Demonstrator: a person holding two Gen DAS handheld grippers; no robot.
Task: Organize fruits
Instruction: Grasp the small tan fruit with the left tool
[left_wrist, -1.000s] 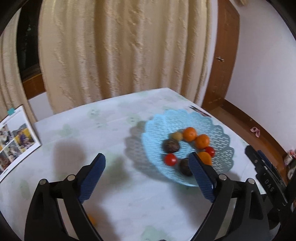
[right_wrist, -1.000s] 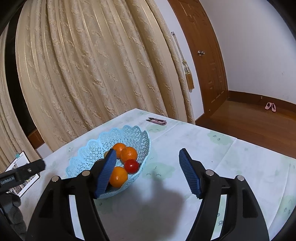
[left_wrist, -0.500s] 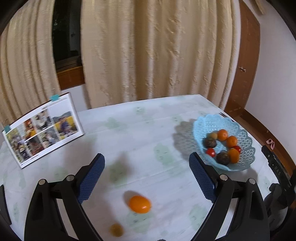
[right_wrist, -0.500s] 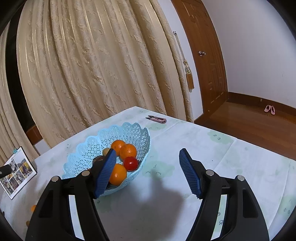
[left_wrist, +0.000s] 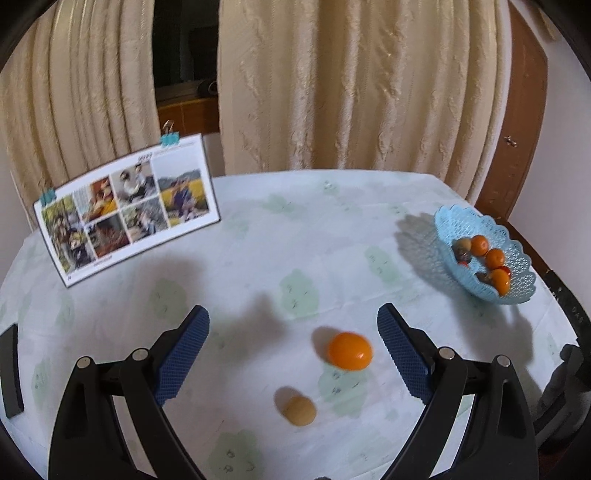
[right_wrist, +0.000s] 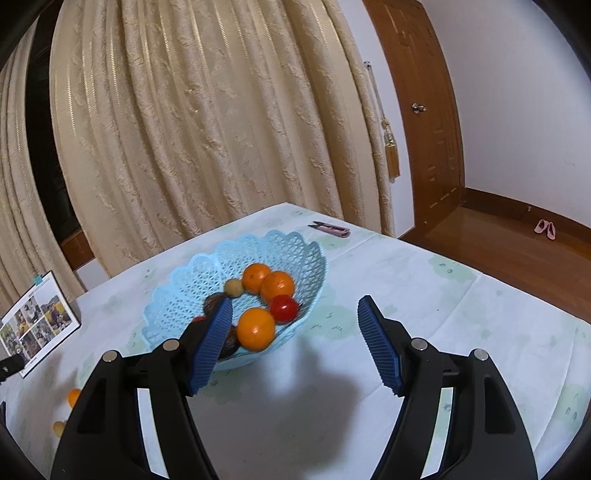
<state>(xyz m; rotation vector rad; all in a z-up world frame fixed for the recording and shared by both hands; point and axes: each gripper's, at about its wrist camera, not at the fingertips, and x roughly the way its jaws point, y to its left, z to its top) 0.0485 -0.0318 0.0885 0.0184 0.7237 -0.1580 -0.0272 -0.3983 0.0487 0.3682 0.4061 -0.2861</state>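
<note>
In the left wrist view, the left gripper (left_wrist: 293, 341) hangs over the table (left_wrist: 258, 258) with its blue-padded jaws spread wide and nothing between them. Nearest to it, low in the gap between the fingers, lies a small tan fruit (left_wrist: 300, 410). Just beyond that, close to the right finger but not touching it, sits an orange fruit (left_wrist: 349, 350) on the pale green-patterned cloth. Both fruits rest on the table, apart from each other and well apart from the basket.

Farther out to the right stands the light blue lattice basket (left_wrist: 458, 225), which holds several orange fruits, a red one and some darker ones (the blur makes the exact count hard to tell). At the far left, a photo calendar (left_wrist: 125, 212) stands propped near the table's back edge, held with blue clips. Cream curtains (left_wrist: 351, 85) hang behind the table.

In the right wrist view, the right gripper (right_wrist: 295, 325) is likewise opened wide and holds nothing. Its left finger overlaps the basket's near rim in the picture; whether it touches cannot be told. Inside the basket, an orange fruit lies nearest, a red tomato (right_wrist: 283, 308) just behind it, then two more orange fruits beside a small tan one. Beyond the basket, near the table's far edge, lies a pink pair of snips (right_wrist: 332, 229).
</note>
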